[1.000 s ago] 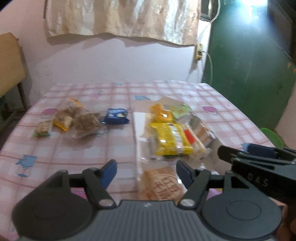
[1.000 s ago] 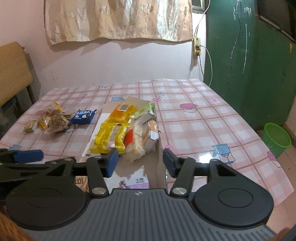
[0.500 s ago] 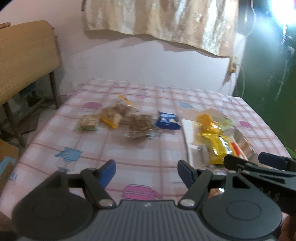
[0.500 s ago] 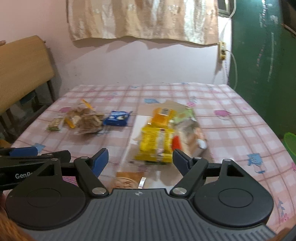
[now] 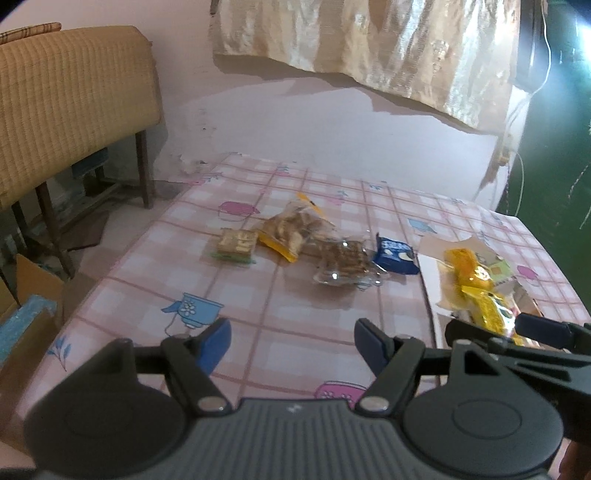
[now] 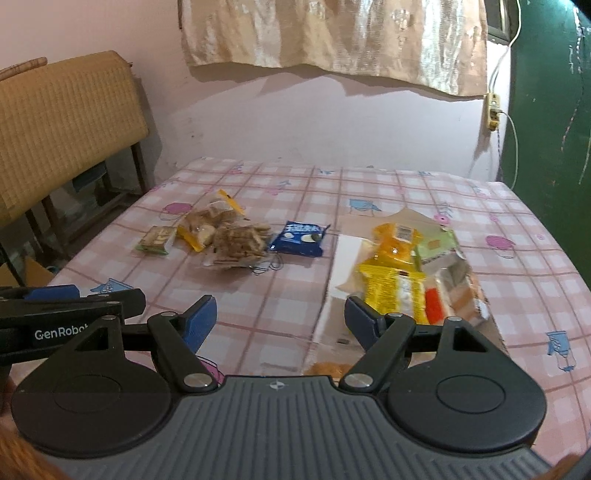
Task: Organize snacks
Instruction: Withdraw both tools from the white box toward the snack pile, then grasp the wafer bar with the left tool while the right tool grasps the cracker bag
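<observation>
Loose snacks lie mid-table: a small green-edged pack [image 5: 235, 242] [image 6: 156, 238], a yellow-trimmed bag of biscuits [image 5: 293, 227] [image 6: 207, 223], a clear bag of brown crackers [image 5: 343, 258] [image 6: 240, 243] and a blue cookie pack [image 5: 395, 254] [image 6: 301, 238]. A flat cardboard box [image 6: 341, 295] [image 5: 430, 280] to the right holds yellow packs [image 6: 391, 273] [image 5: 476, 291] and others. My left gripper [image 5: 291, 343] is open and empty, short of the loose snacks. My right gripper [image 6: 280, 317] is open and empty over the box's near left edge.
The table [image 6: 517, 266] has a pink checked cloth. A woven chair [image 5: 70, 107] stands left of it, with a cardboard box [image 5: 26, 295] on the floor. A pink wall with a curtain [image 6: 332, 33] is behind, and a green door [image 6: 554, 92] at right.
Both grippers have swung left and pulled back from the box; the loose snacks now sit nearer the middle of both views. Both jaws stayed open and empty.
</observation>
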`<action>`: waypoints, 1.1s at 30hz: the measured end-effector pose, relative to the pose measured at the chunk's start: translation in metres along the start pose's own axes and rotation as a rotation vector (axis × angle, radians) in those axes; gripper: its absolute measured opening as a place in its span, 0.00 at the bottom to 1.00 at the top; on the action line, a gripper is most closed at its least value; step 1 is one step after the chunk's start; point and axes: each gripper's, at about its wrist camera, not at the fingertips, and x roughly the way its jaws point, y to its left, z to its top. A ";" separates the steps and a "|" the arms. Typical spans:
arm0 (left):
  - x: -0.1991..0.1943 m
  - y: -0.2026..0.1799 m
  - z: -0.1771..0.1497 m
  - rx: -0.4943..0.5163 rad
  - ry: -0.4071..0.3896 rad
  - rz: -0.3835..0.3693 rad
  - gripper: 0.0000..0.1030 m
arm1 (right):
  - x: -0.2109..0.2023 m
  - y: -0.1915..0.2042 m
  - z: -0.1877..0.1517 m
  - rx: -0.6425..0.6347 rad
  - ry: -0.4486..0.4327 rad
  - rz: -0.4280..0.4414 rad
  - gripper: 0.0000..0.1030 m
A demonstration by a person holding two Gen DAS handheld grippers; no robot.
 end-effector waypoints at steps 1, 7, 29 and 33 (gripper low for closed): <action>0.001 0.002 0.001 -0.002 0.000 0.002 0.71 | 0.002 0.001 0.001 -0.002 0.001 0.003 0.94; 0.011 0.012 0.004 -0.014 0.004 0.012 0.71 | 0.022 0.006 0.005 -0.010 0.010 0.025 0.94; 0.159 0.062 0.061 0.023 0.104 0.119 0.92 | 0.161 0.026 0.044 -0.007 0.141 0.071 1.00; 0.180 0.063 0.065 0.018 0.111 0.124 0.88 | 0.185 0.033 0.047 -0.024 0.165 0.069 1.00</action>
